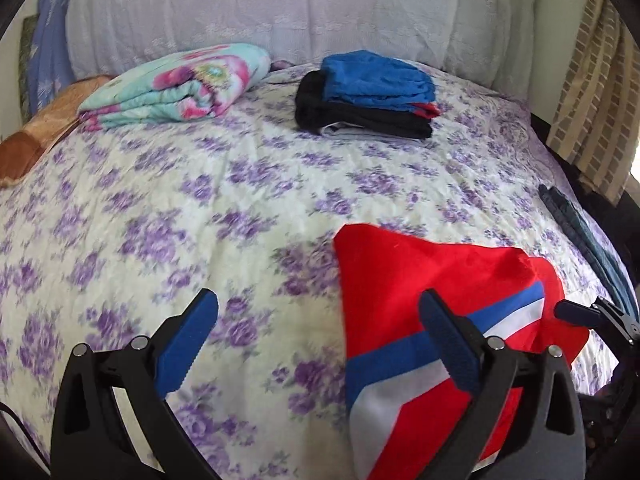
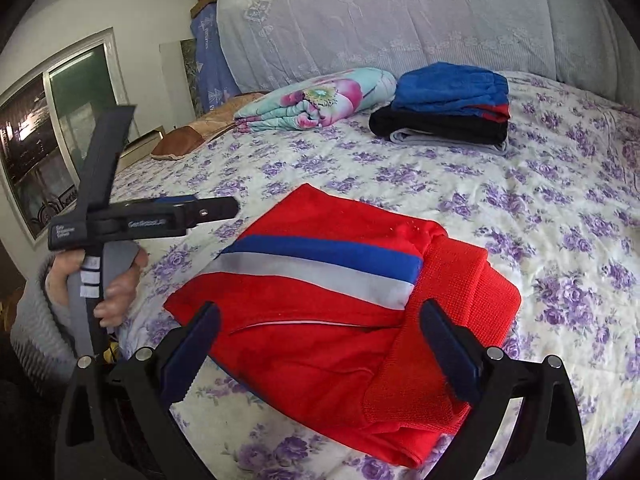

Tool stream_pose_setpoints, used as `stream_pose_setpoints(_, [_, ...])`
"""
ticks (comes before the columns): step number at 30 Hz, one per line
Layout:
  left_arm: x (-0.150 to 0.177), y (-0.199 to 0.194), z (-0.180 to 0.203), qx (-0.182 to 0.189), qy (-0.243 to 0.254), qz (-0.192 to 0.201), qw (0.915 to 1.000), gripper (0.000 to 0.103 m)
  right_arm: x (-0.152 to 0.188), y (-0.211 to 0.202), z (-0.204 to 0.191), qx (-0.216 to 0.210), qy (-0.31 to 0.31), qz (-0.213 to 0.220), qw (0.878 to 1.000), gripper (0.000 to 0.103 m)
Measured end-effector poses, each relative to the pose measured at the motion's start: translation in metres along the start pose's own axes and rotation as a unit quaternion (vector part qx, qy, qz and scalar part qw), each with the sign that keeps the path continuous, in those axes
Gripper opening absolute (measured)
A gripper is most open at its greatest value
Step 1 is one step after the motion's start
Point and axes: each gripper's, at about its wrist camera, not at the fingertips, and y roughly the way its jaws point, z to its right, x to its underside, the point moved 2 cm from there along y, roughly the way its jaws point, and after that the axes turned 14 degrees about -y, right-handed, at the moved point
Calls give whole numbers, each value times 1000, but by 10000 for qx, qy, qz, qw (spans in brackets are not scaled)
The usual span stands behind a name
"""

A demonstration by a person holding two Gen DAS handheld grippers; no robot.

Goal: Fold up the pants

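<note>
Red pants [image 2: 320, 328] with a blue and white stripe lie folded into a compact bundle on the floral bedspread [image 2: 520, 208]. They also show in the left wrist view [image 1: 420, 280]. My right gripper [image 2: 320, 312] is open and empty, hovering just above the near side of the bundle. My left gripper [image 1: 320, 304] is open and empty, held over the bed left of the pants, its right finger [image 1: 448, 340] in front of the stripe. The left gripper also shows from the side in the right wrist view [image 2: 224, 210].
A stack of folded clothes, blue on black [image 1: 368, 96], sits at the back of the bed. A folded floral blanket [image 1: 180, 88] lies to its left, beside a brown pillow [image 1: 48, 132]. Dark clothing [image 1: 584, 240] lies at the bed's right edge.
</note>
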Motion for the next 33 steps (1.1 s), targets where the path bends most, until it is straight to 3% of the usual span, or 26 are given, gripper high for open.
stream_pose_setpoints(3, [-7,27,25,-296,569,-38,9979,98,0,5,-3,48,-119,-54,9999,100])
stream_pose_setpoints(7, [-10,75,26,-495,653,-494,9954,99,11,18,-1,87,-290,-182,9994,100])
stream_pose_setpoints(11, [-12,107,-3,125,-137,-1174,9929,99,17,17,-3,71,-444,-11,9990,100])
stream_pose_setpoints(15, [-14,97,-10,308,-308,-898,9950,99,18,13,0,-39,-341,115,9993,100])
stream_pose_setpoints(20, [-24,52,-16,-147,-402,79,9991,98,10,-8,4,60,-307,502,9983,99])
stream_pose_setpoints(22, [-24,33,-14,-55,-326,242,9992,98,-2,-21,1,197,-642,705,9952,99])
stream_pose_setpoints(28, [-1,4,8,557,14,-21,9984,98,-29,1,6,-41,-1072,512,9929,99])
stream_pose_setpoints(33, [35,35,14,549,365,-595,9960,99,-13,55,28,-337,-623,-411,9966,100])
